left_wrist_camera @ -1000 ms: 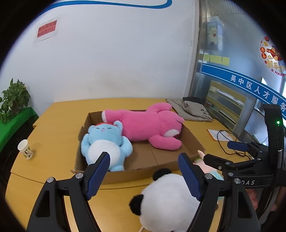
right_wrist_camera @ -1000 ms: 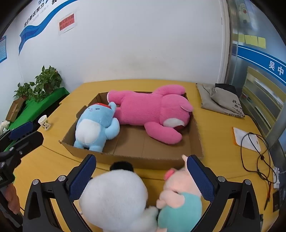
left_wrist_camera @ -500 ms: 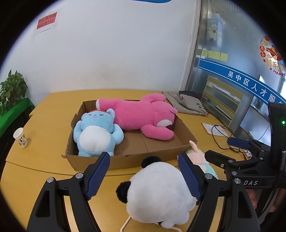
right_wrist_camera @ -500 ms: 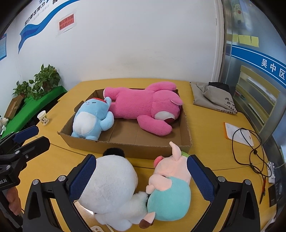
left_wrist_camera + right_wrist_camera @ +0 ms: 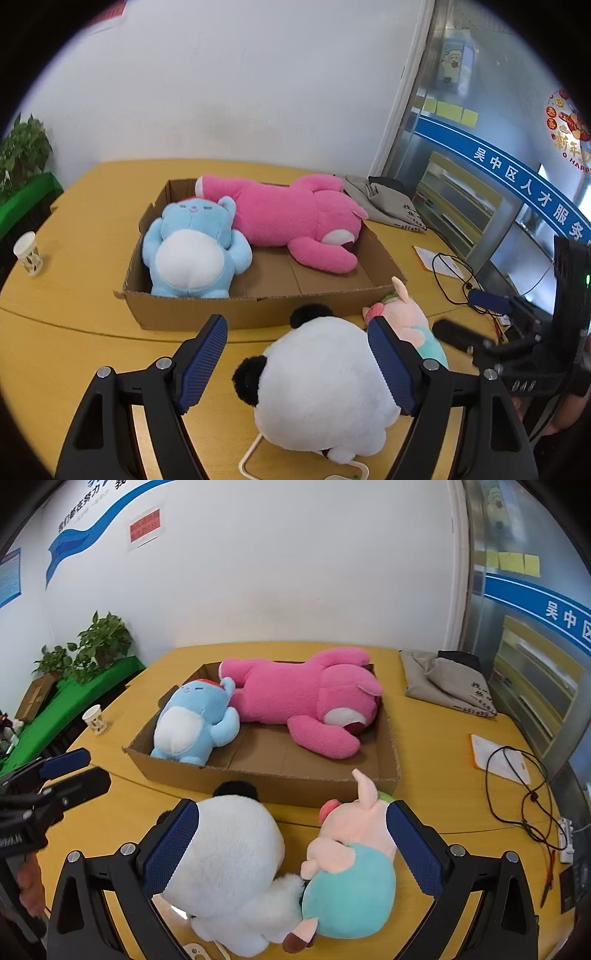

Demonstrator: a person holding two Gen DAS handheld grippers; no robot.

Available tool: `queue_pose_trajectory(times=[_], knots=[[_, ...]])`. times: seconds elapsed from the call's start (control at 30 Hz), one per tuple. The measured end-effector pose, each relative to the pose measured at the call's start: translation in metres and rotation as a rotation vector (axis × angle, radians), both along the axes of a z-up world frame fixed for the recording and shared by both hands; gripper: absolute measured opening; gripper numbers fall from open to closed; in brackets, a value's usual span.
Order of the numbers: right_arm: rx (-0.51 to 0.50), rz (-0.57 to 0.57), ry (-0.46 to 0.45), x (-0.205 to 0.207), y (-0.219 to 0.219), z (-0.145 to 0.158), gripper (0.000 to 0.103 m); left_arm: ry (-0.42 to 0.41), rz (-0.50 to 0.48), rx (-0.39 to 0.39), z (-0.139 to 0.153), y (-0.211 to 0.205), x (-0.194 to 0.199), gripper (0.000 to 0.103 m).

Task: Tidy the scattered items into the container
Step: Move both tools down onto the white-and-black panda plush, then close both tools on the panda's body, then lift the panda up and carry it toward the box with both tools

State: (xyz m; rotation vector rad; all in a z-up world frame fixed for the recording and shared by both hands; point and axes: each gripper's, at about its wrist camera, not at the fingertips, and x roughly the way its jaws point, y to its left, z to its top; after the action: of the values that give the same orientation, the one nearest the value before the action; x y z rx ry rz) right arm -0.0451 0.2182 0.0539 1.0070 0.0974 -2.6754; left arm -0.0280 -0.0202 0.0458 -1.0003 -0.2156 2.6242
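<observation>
A shallow cardboard box (image 5: 258, 306) (image 5: 295, 782) on the yellow table holds a blue plush (image 5: 195, 251) (image 5: 192, 723) and a pink plush bear (image 5: 295, 221) (image 5: 306, 698). In front of it lie a white panda plush (image 5: 325, 387) (image 5: 229, 867) and a pink pig plush in teal clothes (image 5: 410, 325) (image 5: 351, 871), side by side. My left gripper (image 5: 299, 362) is open, above the panda's left part. My right gripper (image 5: 291, 853) is open, straddling both plush toys. Neither touches a toy.
A paper cup (image 5: 29, 251) (image 5: 95, 720) stands at the table's left. A grey folded bag (image 5: 388, 206) (image 5: 447, 686), a paper sheet and a black cable (image 5: 517, 771) lie right. Potted plants (image 5: 96, 642) stand beyond the left edge.
Both grippers have drawn back and risen, so the box looks farther and the panda and pig show more fully. Both stay open. The toys have not moved.
</observation>
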Motion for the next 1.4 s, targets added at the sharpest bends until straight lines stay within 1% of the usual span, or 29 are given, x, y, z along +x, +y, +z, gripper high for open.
queue_pose_trajectory(times=[0.1,0.2,0.3,0.4,0.5,0.6,0.63,0.73,0.77,0.8,0.83,0.97,1.03,1.13,1.17,1.2,1.23,1.33,1.4], knots=[[0.036,0.108,-0.016,0.007,-0.008,-0.021,0.103,-0.074,-0.024,0.077,-0.016,-0.011,-0.006,0.078],[0.091,0.258,-0.031,0.021,-0.028,-0.046,0.103,-0.156,-0.006,0.135,-0.038,-0.024,-0.012,0.078],[0.085,0.399,-0.054,0.034,-0.048,-0.066,0.103,-0.234,-0.007,0.192,-0.061,-0.035,-0.015,0.078],[0.103,0.456,-0.084,0.033,-0.062,-0.085,0.103,-0.277,-0.001,0.221,-0.079,-0.045,-0.015,0.078],[0.147,0.411,-0.13,0.022,-0.067,-0.109,0.103,-0.315,0.011,0.25,-0.094,-0.056,-0.013,0.078],[0.124,0.382,-0.218,0.008,-0.065,-0.13,0.103,-0.361,0.028,0.299,-0.113,-0.067,-0.014,0.078],[0.128,0.381,-0.225,0.007,-0.066,-0.136,0.103,-0.376,0.032,0.313,-0.119,-0.07,-0.015,0.078],[0.247,0.405,-0.191,0.015,-0.082,-0.147,0.103,-0.411,0.012,0.349,-0.135,-0.071,-0.018,0.078],[0.27,0.408,-0.185,0.016,-0.086,-0.15,0.102,-0.417,0.001,0.356,-0.139,-0.07,-0.019,0.078],[0.28,0.405,-0.18,0.016,-0.088,-0.152,0.101,-0.42,-0.005,0.363,-0.142,-0.07,-0.02,0.078],[0.281,0.395,-0.176,0.016,-0.088,-0.152,0.096,-0.422,-0.01,0.384,-0.145,-0.071,-0.021,0.078],[0.246,0.383,-0.177,0.018,-0.08,-0.147,0.085,-0.413,-0.054,0.473,-0.15,-0.076,-0.024,0.078],[0.228,0.384,-0.178,0.018,-0.075,-0.147,0.083,-0.411,-0.1,0.515,-0.152,-0.073,-0.025,0.078],[0.23,0.383,-0.18,0.016,-0.079,-0.147,0.083,-0.408,-0.216,0.616,-0.153,-0.064,-0.023,0.078],[0.236,0.385,-0.18,0.017,-0.08,-0.147,0.083,-0.398,-0.238,0.62,-0.152,-0.06,-0.023,0.079],[0.241,0.39,-0.179,0.017,-0.08,-0.147,0.083,-0.386,-0.237,0.599,-0.151,-0.058,-0.023,0.079],[0.241,0.394,-0.178,0.017,-0.08,-0.147,0.083,-0.385,-0.231,0.596,-0.153,-0.057,-0.024,0.079],[0.235,0.4,-0.174,0.017,-0.08,-0.147,0.083,-0.404,-0.213,0.615,-0.162,-0.058,-0.028,0.079],[0.235,0.403,-0.17,0.019,-0.08,-0.146,0.083,-0.407,-0.216,0.634,-0.167,-0.058,-0.03,0.082]])
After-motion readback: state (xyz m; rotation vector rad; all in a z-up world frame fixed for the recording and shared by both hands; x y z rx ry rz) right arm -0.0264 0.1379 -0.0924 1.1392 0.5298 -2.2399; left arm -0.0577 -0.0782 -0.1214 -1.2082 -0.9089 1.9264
